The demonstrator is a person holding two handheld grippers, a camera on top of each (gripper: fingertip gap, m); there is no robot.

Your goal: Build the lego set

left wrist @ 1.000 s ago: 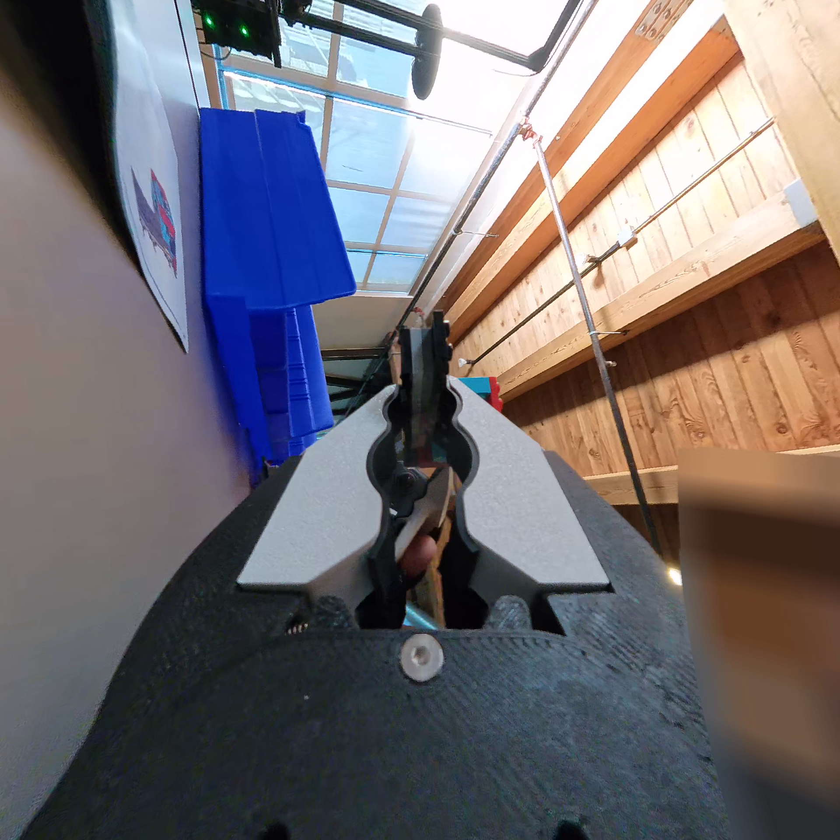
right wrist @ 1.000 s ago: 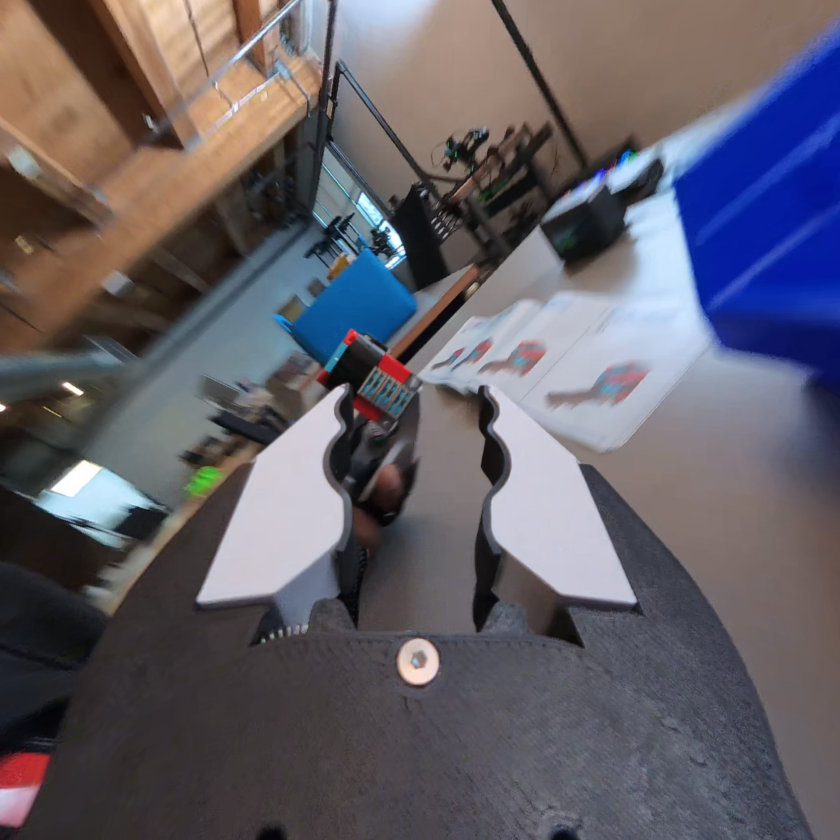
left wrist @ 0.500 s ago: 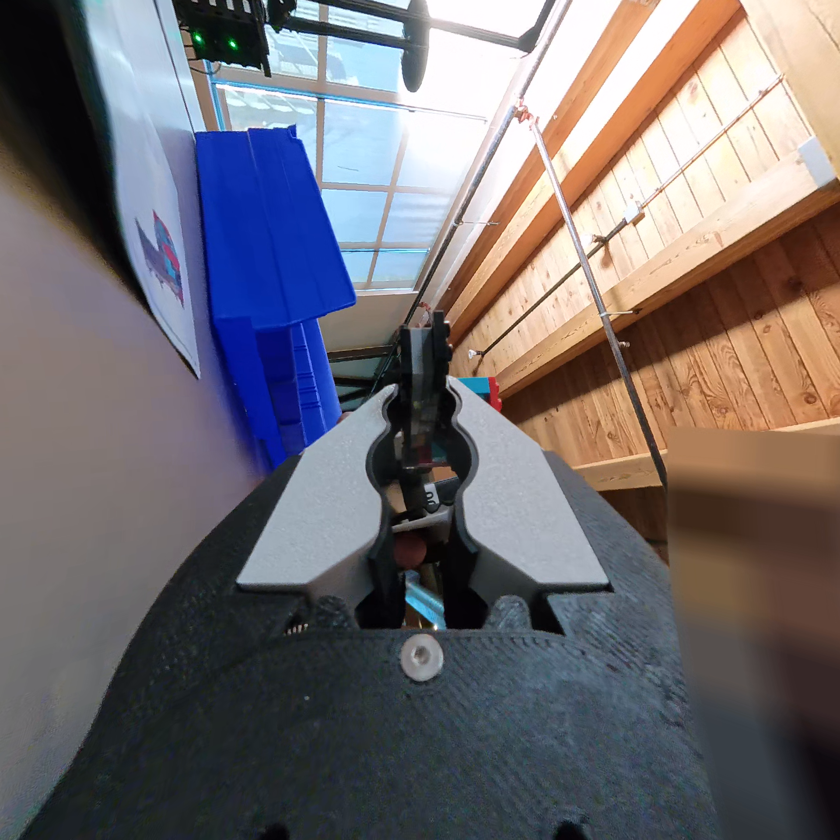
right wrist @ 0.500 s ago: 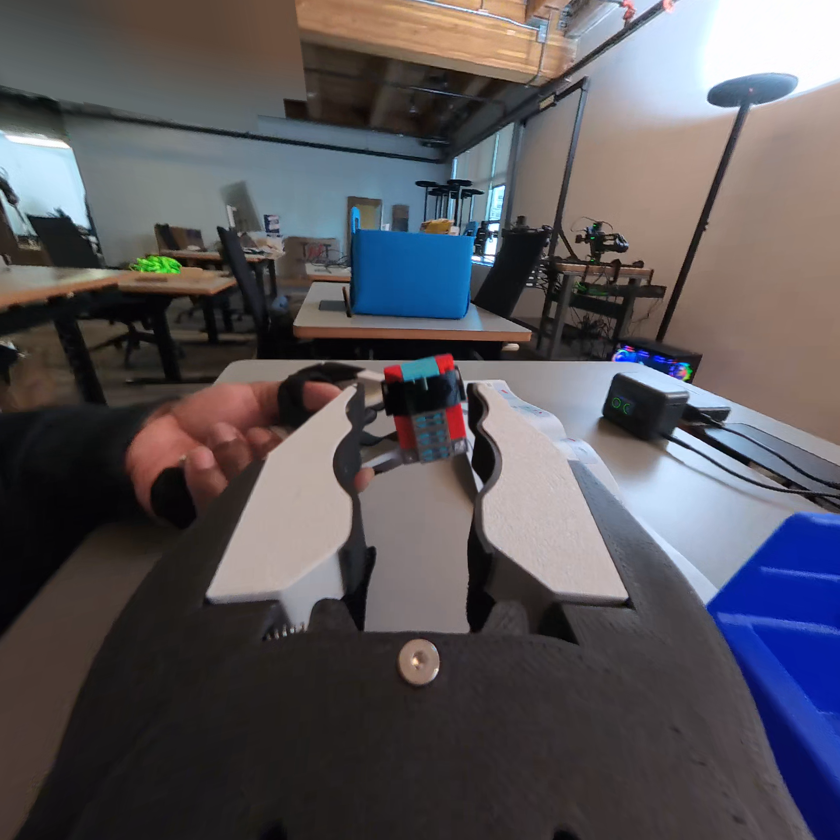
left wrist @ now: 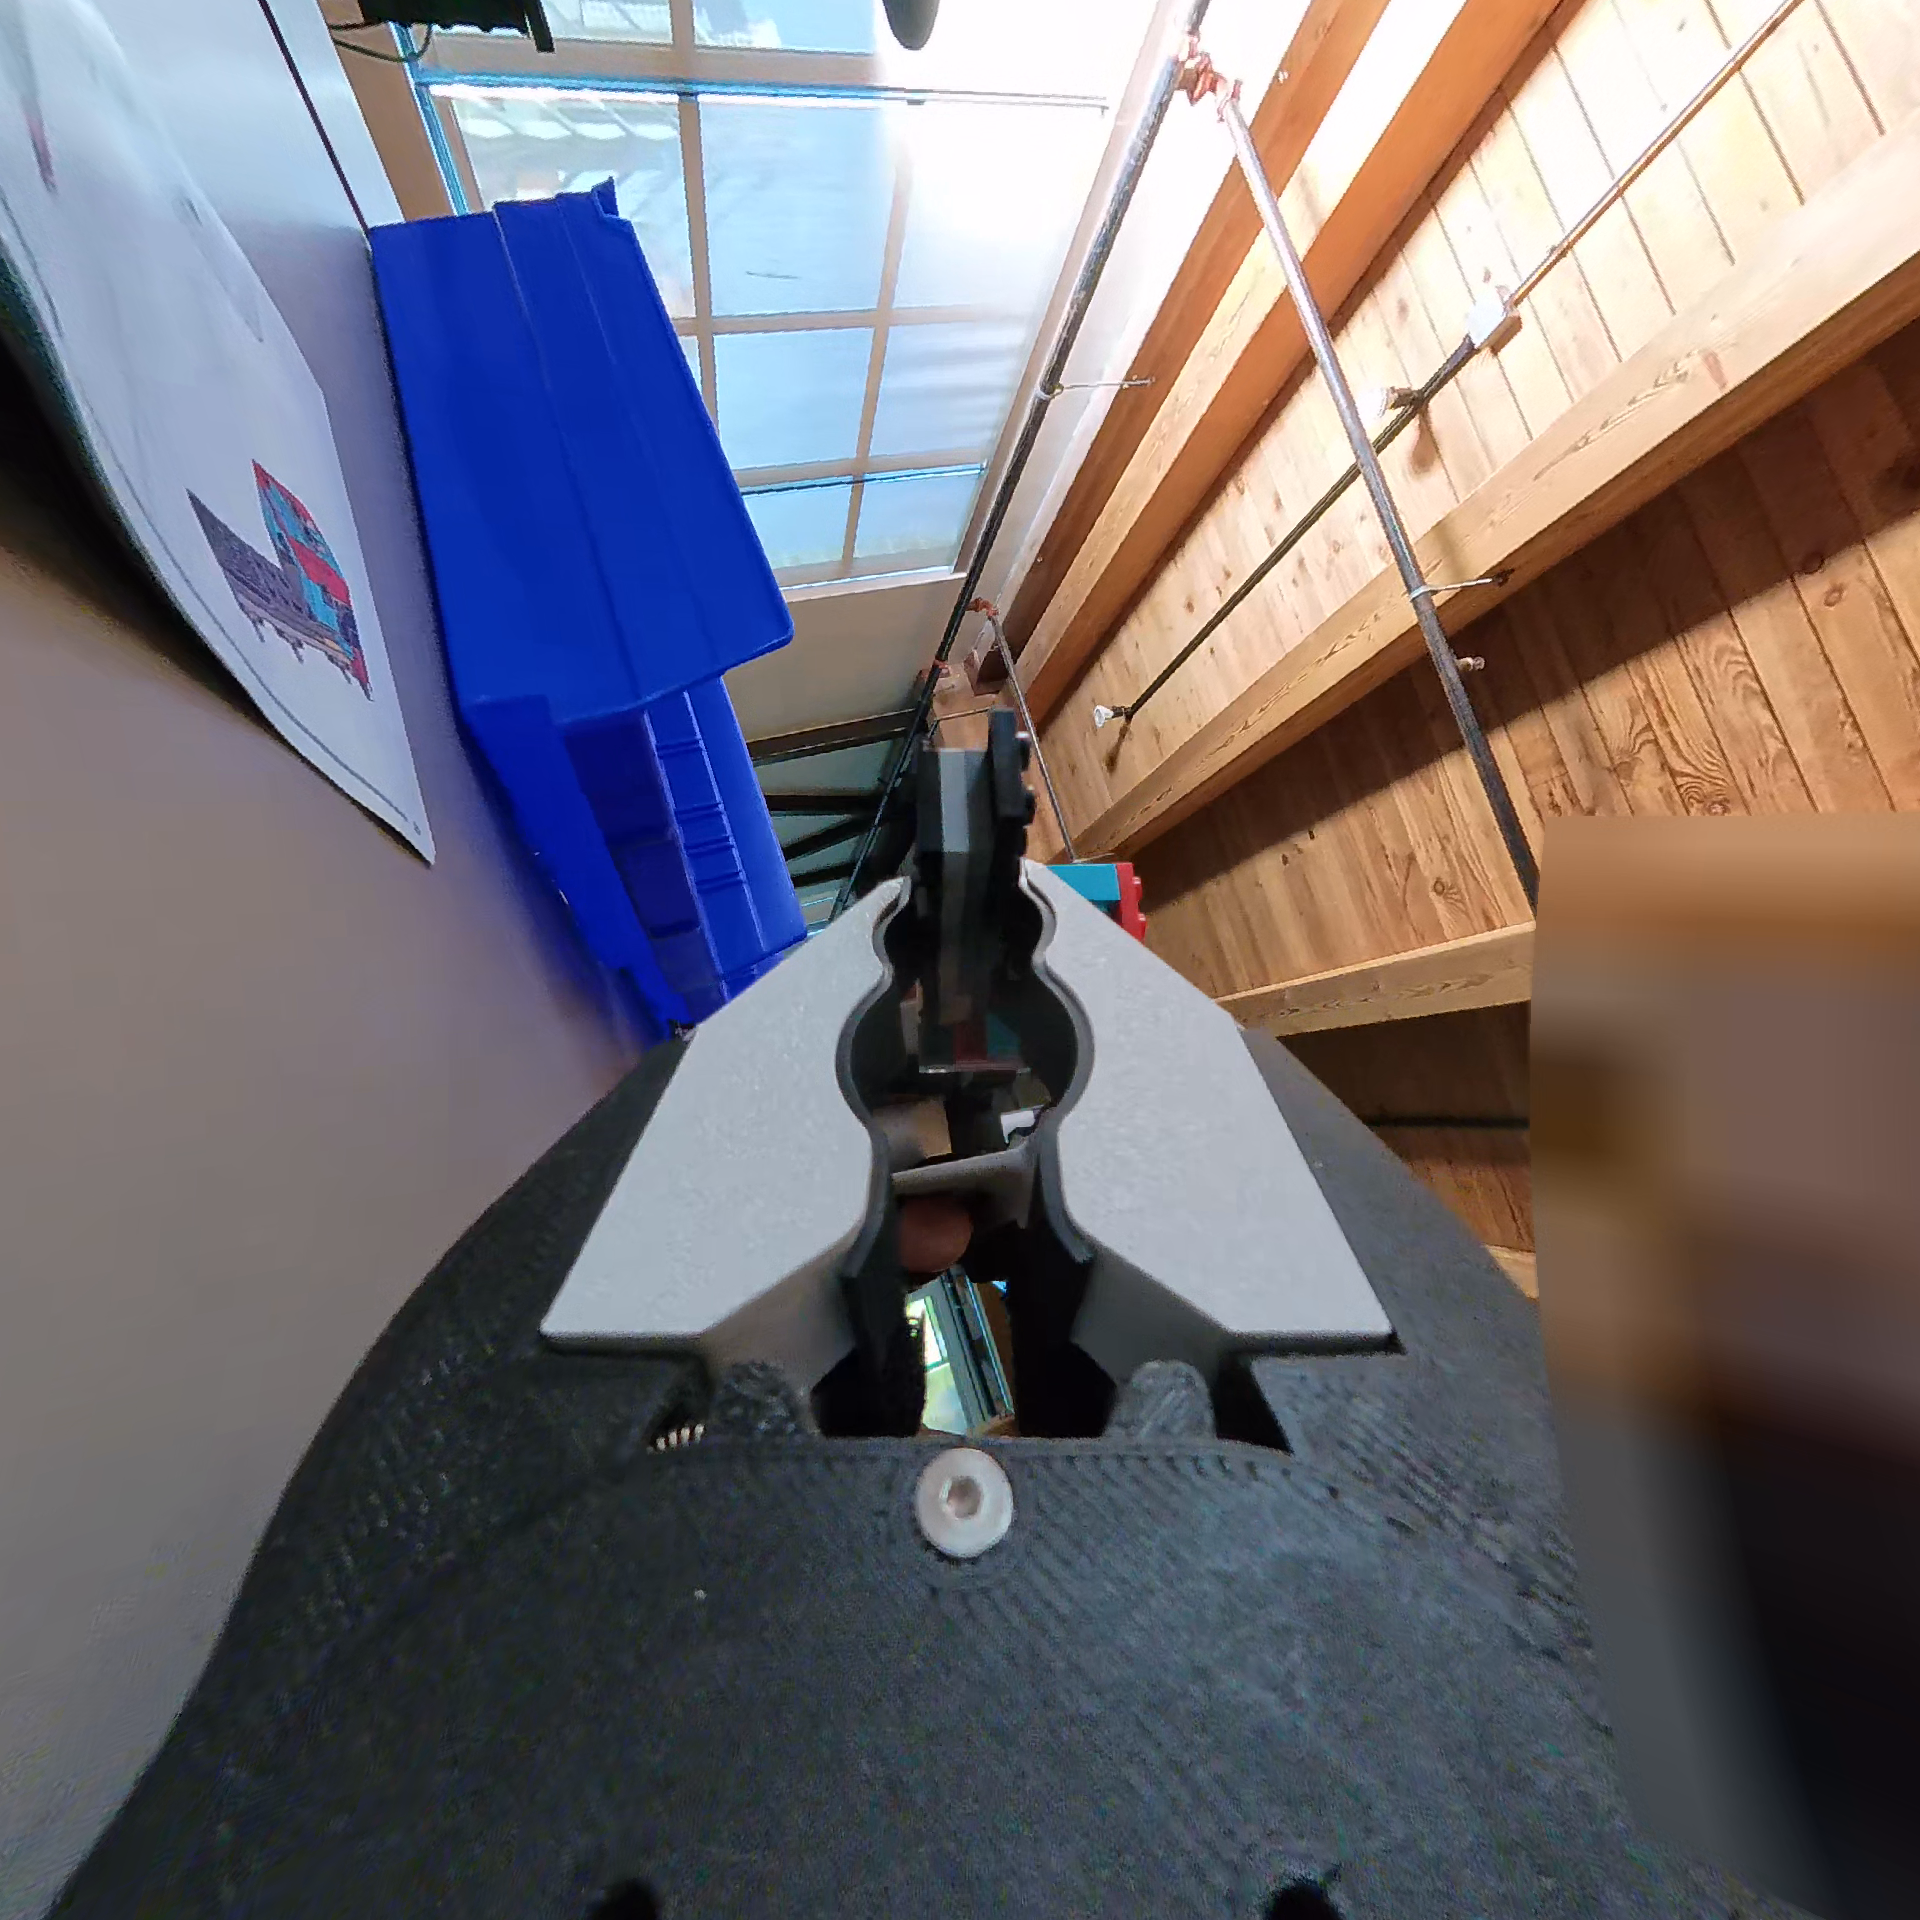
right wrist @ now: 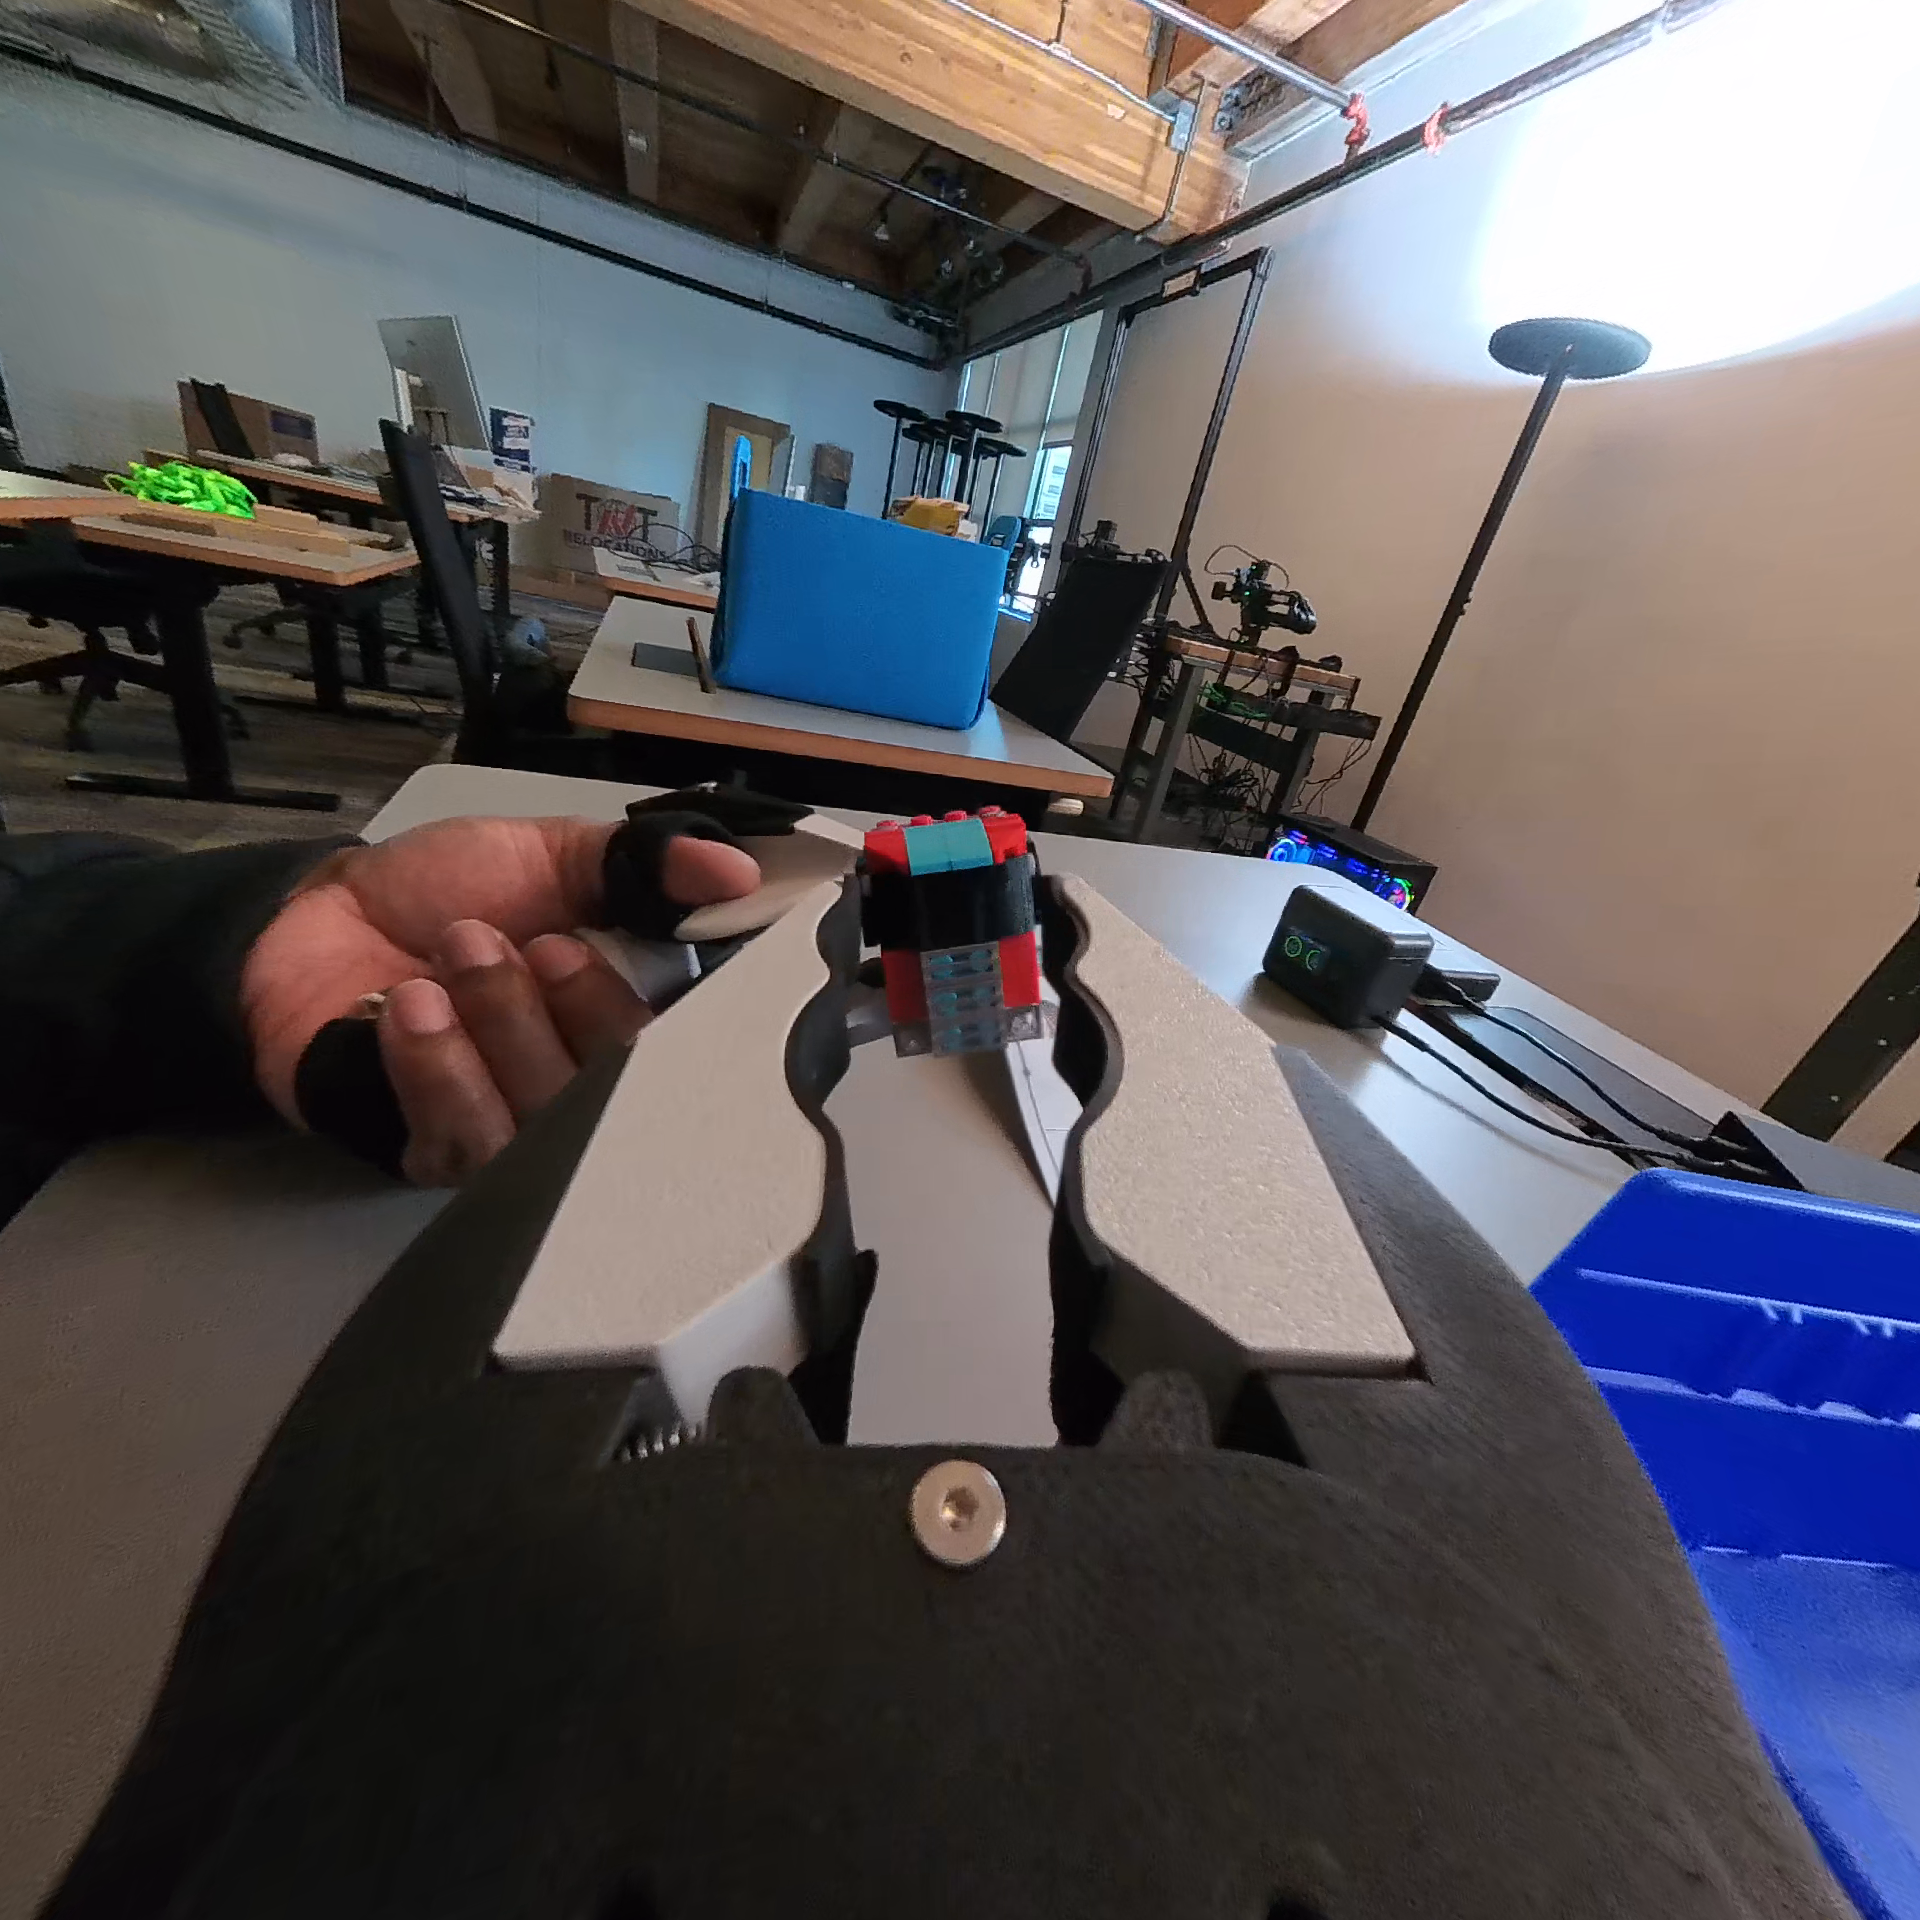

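The lego model (right wrist: 951, 935), a small red, black, teal and grey truck, is held above the table (right wrist: 156, 1299). My left gripper (left wrist: 961, 894) is turned on its side and shut on the model's dark grey base (left wrist: 961, 821), seen edge-on; a red and teal part (left wrist: 1107, 894) shows beside it. In the right wrist view a hand (right wrist: 416, 987) holds that left gripper (right wrist: 727, 914) to the left of the model. My right gripper (right wrist: 948, 899) is open, its fingertips flanking the model's front closely on both sides.
Blue parts bins stand on the table (left wrist: 582, 499), one at my right (right wrist: 1766, 1403). A printed instruction sheet (left wrist: 281, 582) lies beside the bins. A black power adapter (right wrist: 1345, 951) with cables sits at the back right of the table. My hands' fingertips stand some 5 cm from each other.
My right gripper swung from a tilted view to level and came up around the model's front. My left gripper kept its hold and barely moved.
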